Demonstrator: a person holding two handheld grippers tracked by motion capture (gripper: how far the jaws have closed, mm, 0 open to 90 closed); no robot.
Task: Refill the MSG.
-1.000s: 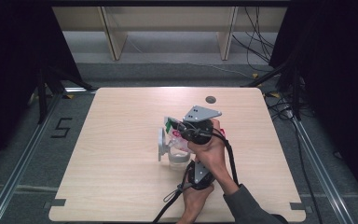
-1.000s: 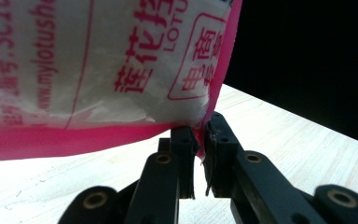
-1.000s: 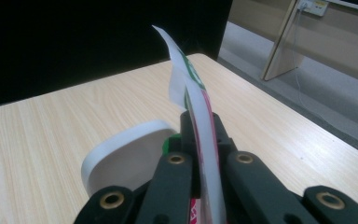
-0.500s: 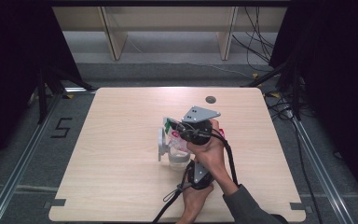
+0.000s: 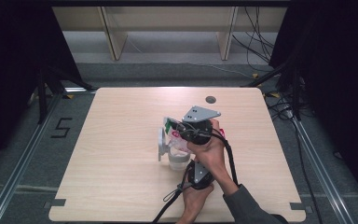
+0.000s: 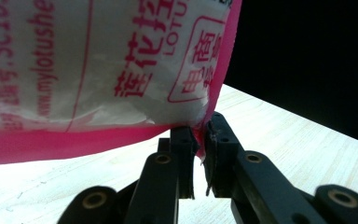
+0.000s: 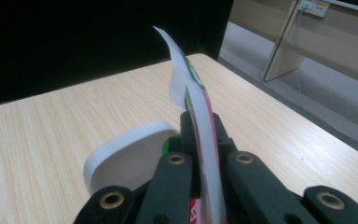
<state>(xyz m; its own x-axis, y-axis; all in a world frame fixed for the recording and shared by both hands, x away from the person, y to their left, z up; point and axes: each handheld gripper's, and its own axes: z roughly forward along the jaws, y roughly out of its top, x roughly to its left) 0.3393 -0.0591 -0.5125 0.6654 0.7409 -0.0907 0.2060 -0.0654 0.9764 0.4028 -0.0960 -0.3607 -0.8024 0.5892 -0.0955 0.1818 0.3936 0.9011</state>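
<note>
Nothing has moved: both tools stay clamped on the white-and-pink packet (image 6: pixel 98 65), left tool (image 6: pixel 200 135) at its corner, right tool (image 7: pixel 200 126) on its edge. Red print reads "mylotus" and "LOTU"; the tabletop (image 5: pixel 112 140) lies bare to the left.

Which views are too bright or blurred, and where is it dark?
Left gripper view: the packet is close and softly blurred, the table glares white at the lower left, black behind. Right gripper view: packet edge blurred near the jaws. High view: evenly lit table, dark sides.

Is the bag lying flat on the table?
No, the left tool pinches the pink corner of the bag and holds it up above the table.
</note>
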